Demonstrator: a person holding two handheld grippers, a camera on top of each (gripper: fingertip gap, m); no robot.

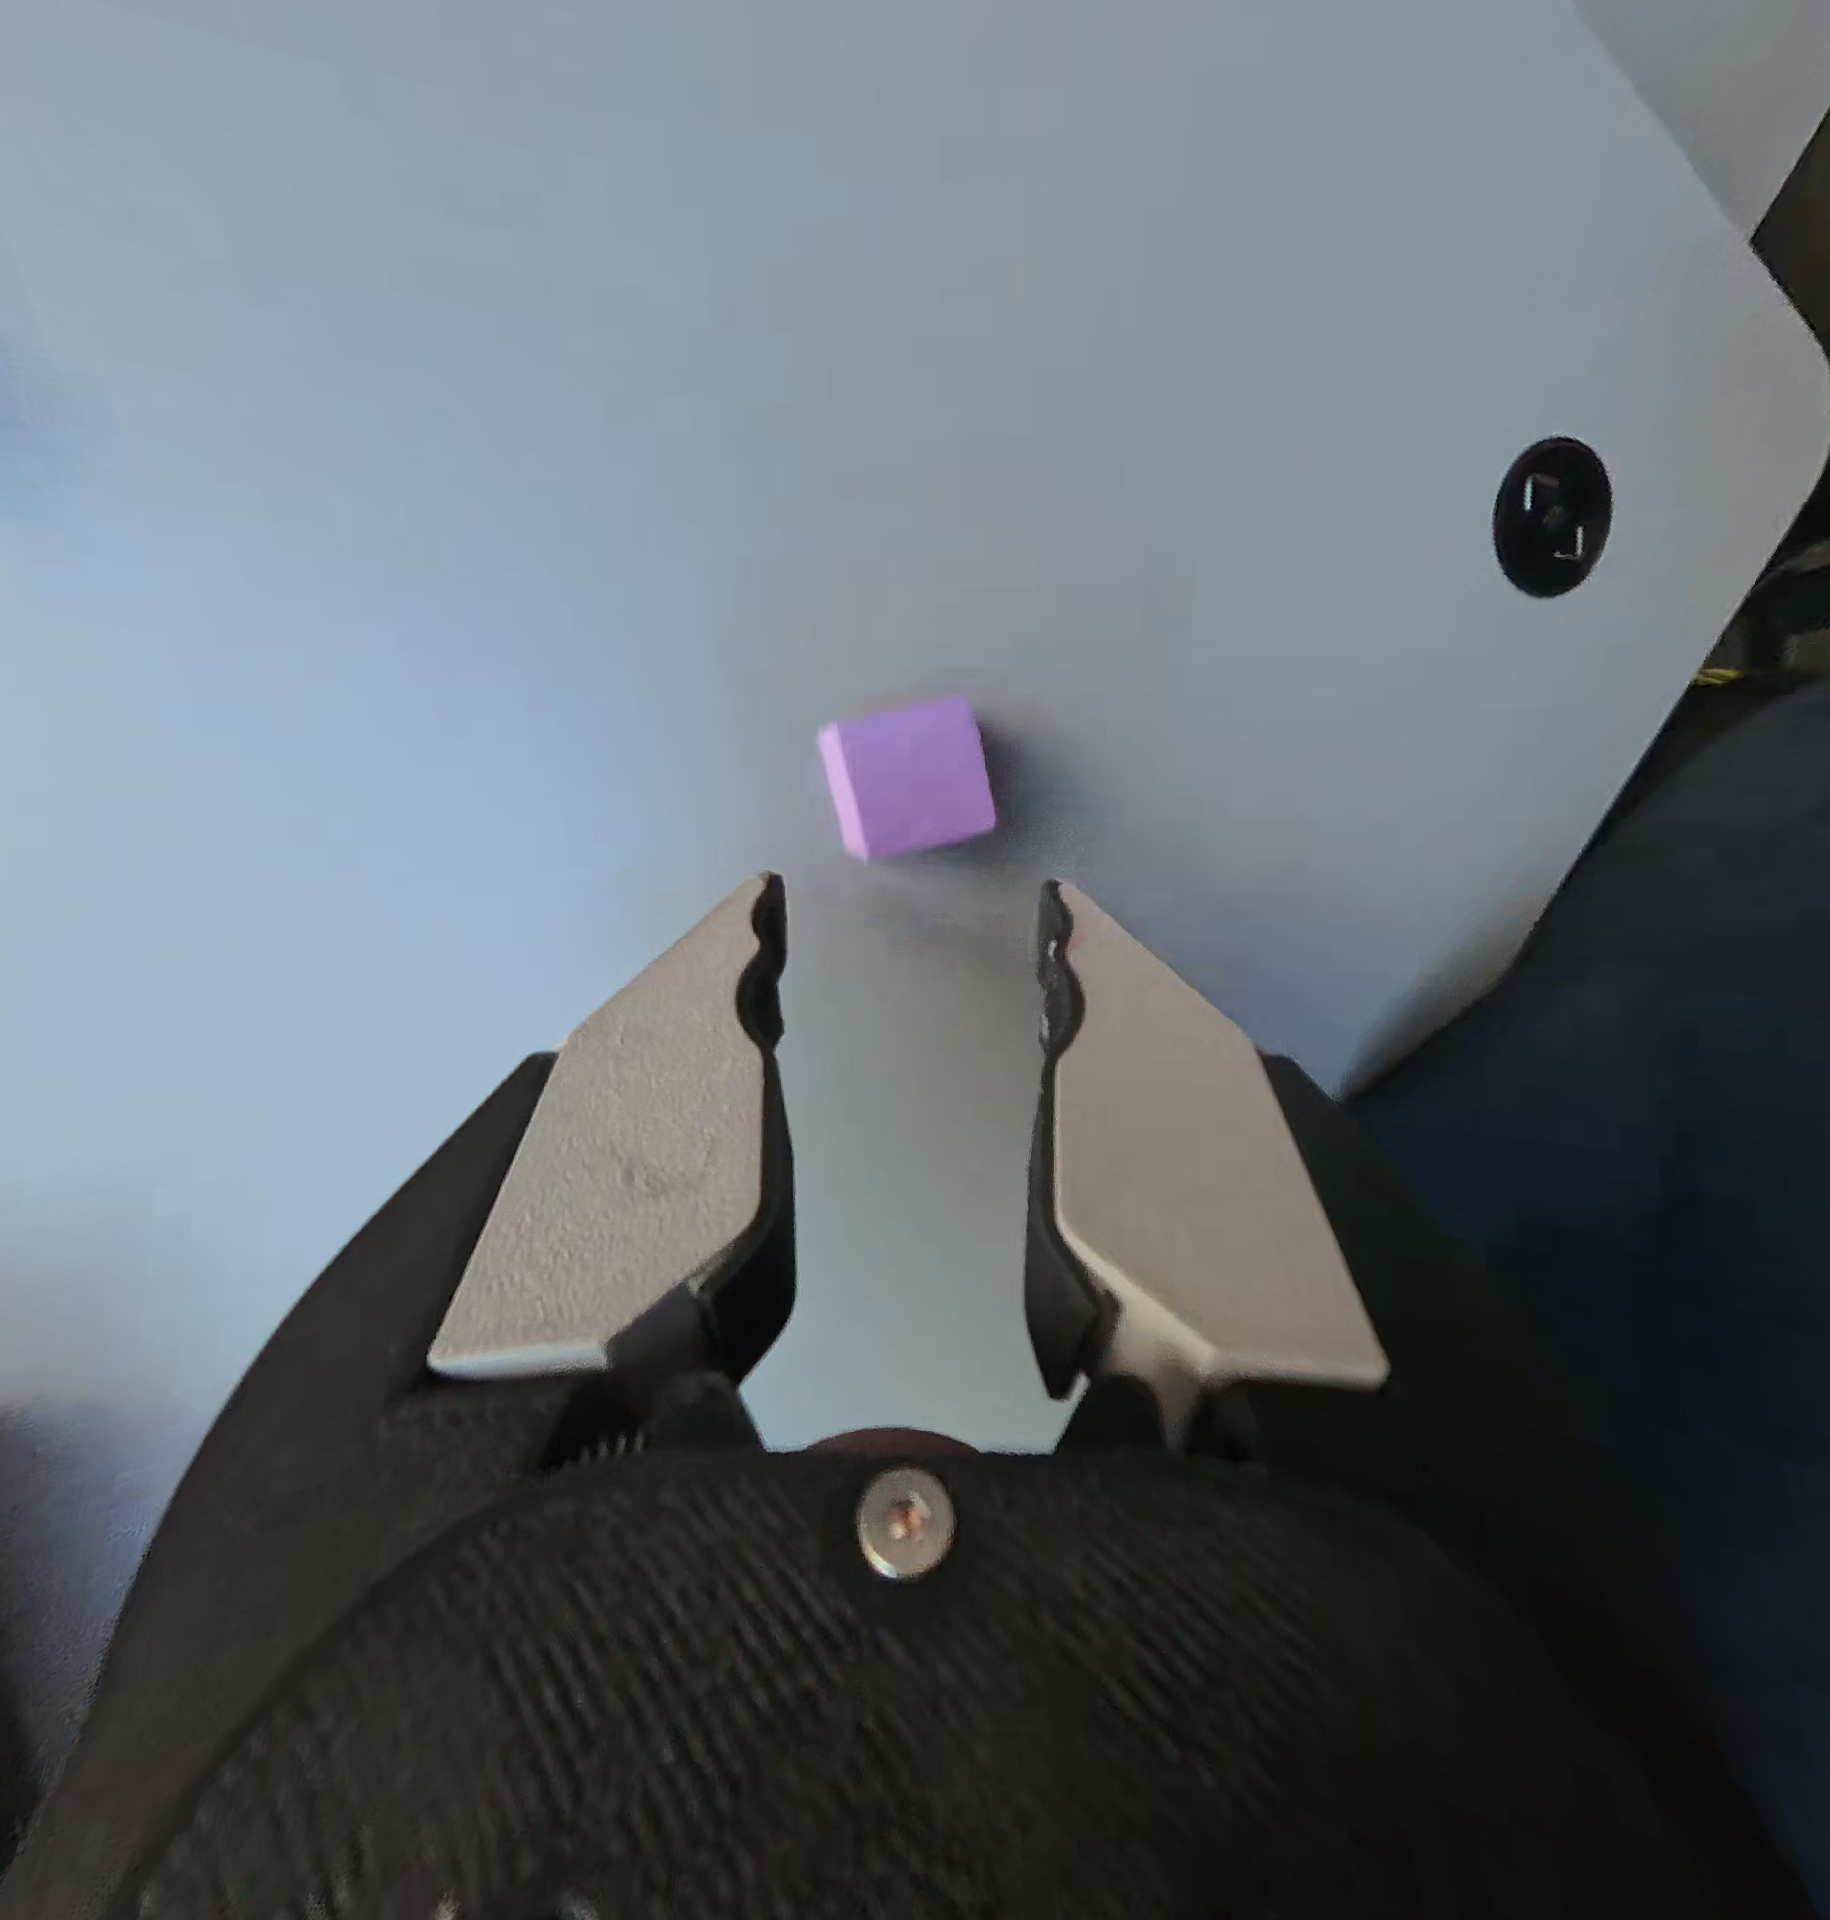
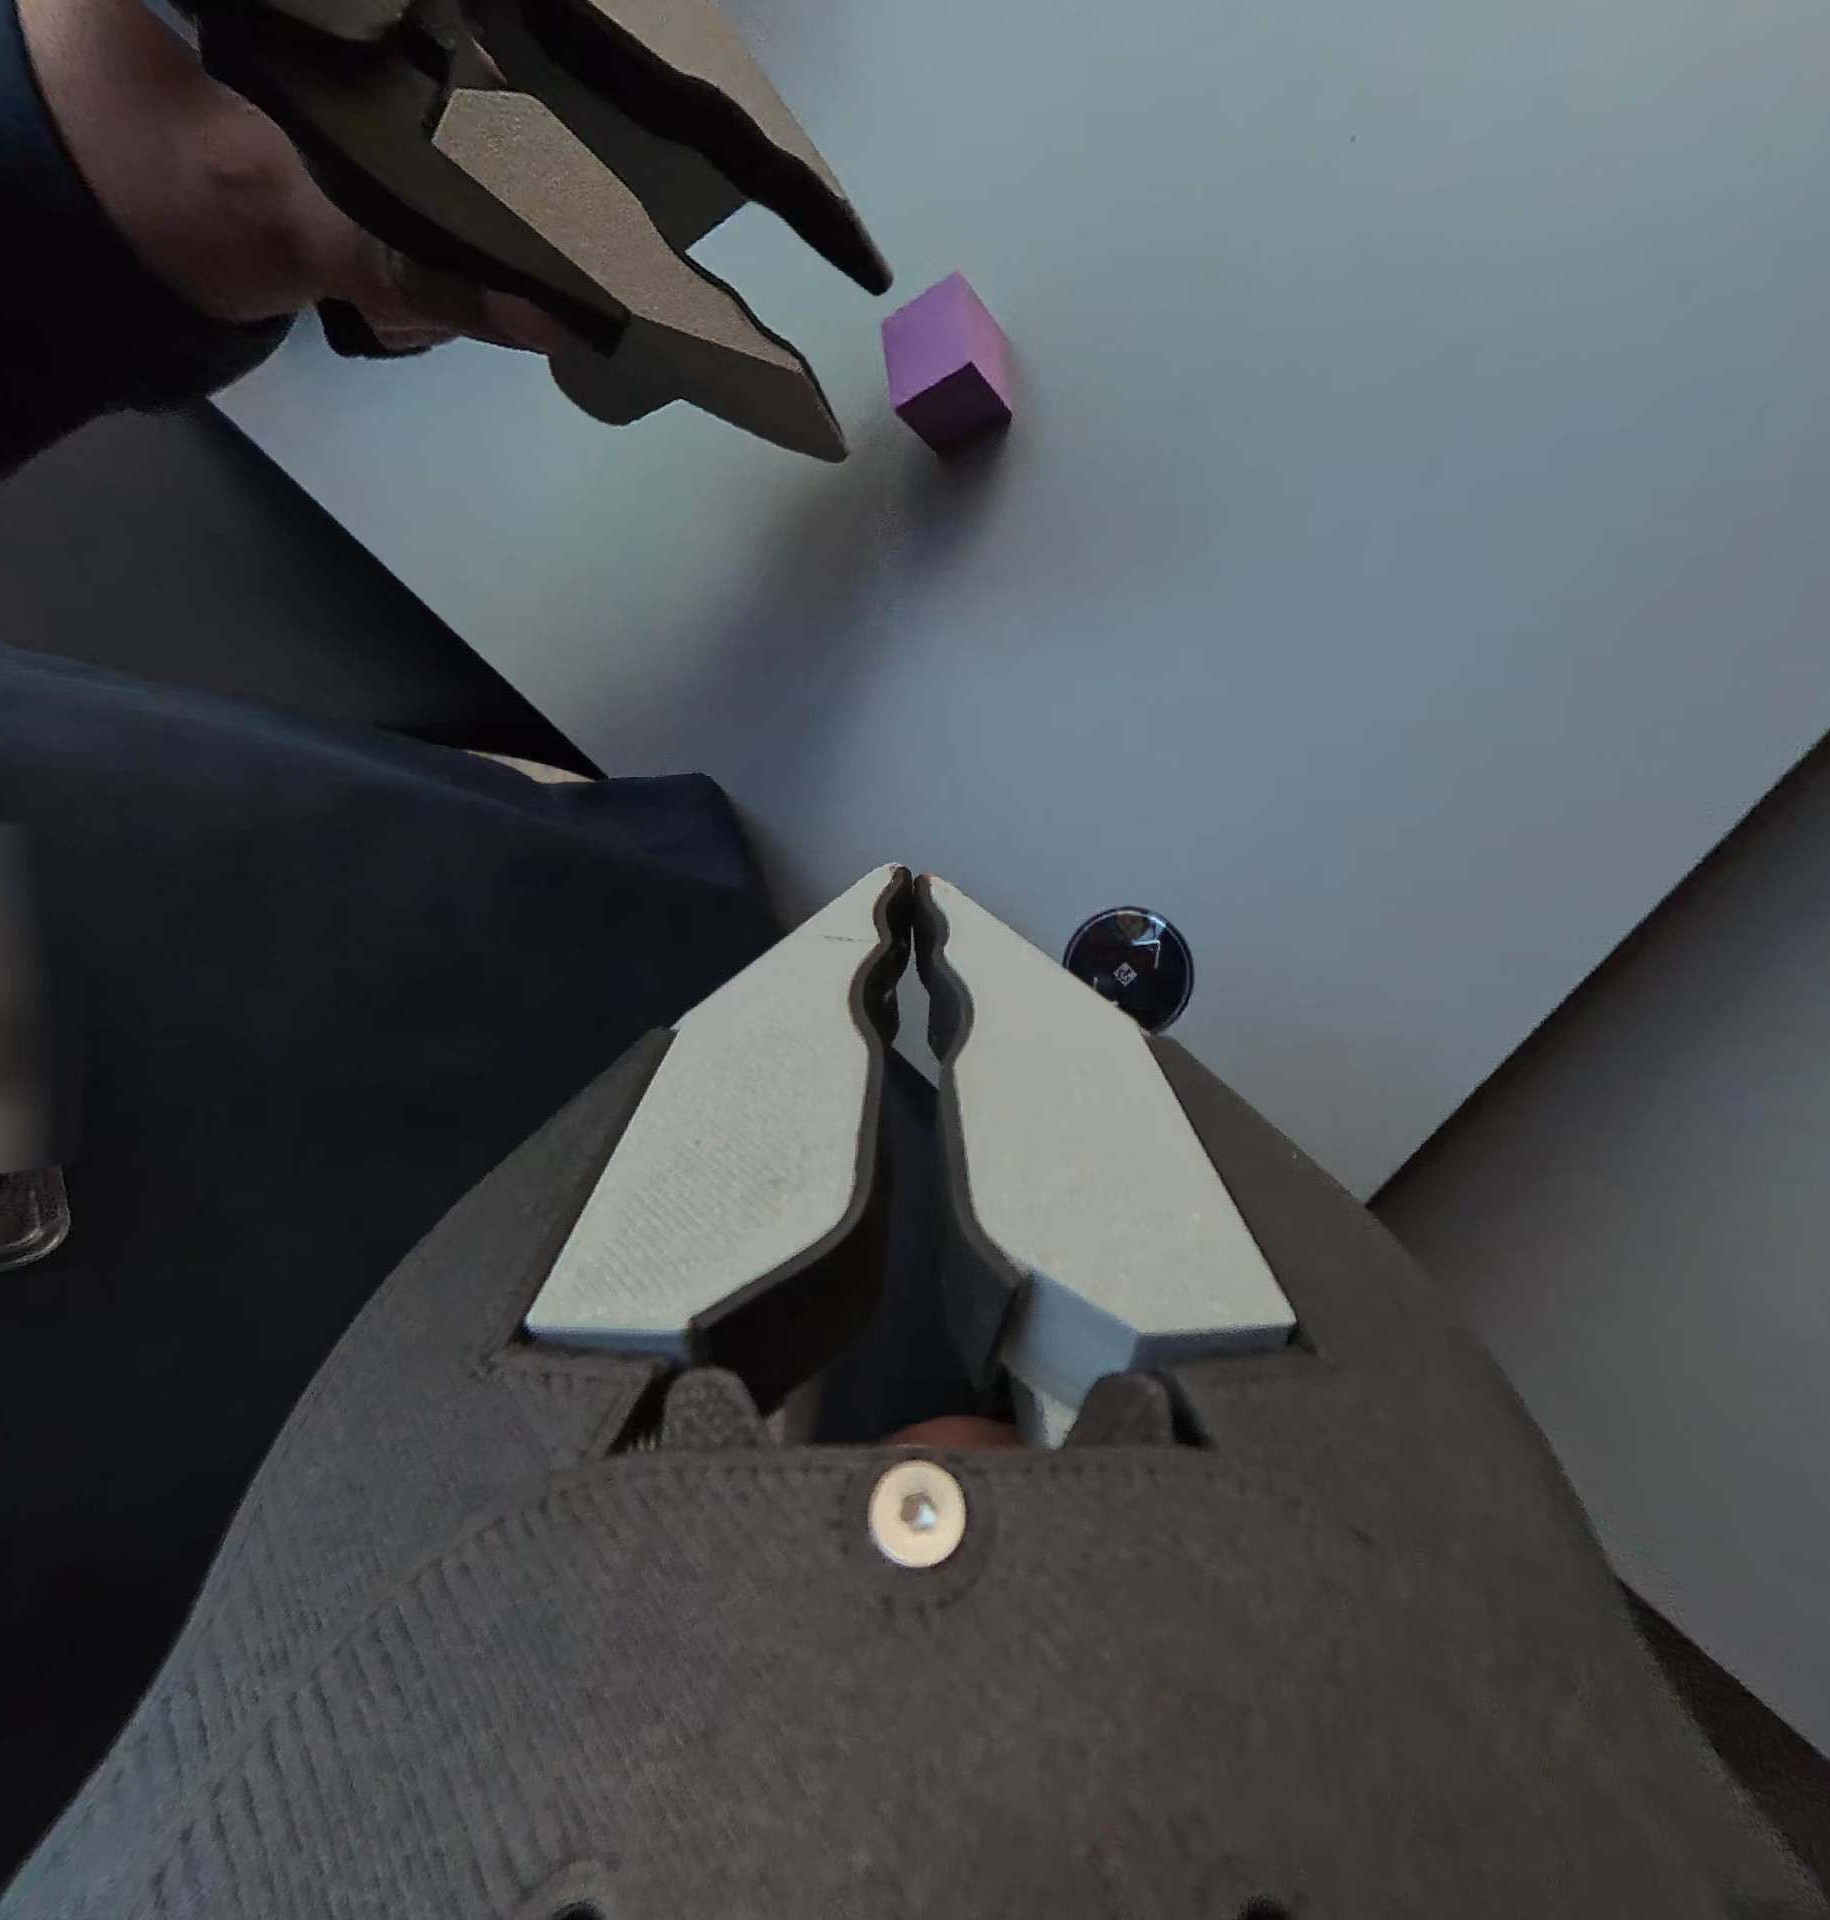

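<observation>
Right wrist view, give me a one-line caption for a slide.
Shut right gripper near the table edge beside a black grommet, while the open left gripper nears a purple cube.

Each claw has two flat, wedge-shaped fingers of pale grey, grainy plastic, lined on the inner edges with wavy black rubber pads. The left claw (image 1: 911, 894) carries its fingers (image 1: 672, 1101) on a black printed body with fine ribbed layer lines — a round silver screw (image 1: 906, 1525) sits behind the fingers, on the centre line. The right claw (image 2: 911, 883) is built the same, with a silver hex-socket screw (image 2: 916, 1512) in the same spot. The person's hand (image 2: 215, 208) behind the left claw comes out of a dark navy sleeve (image 2: 7, 260) — dark navy clothing (image 2: 319, 987) lies to the left of the right claw.
</observation>
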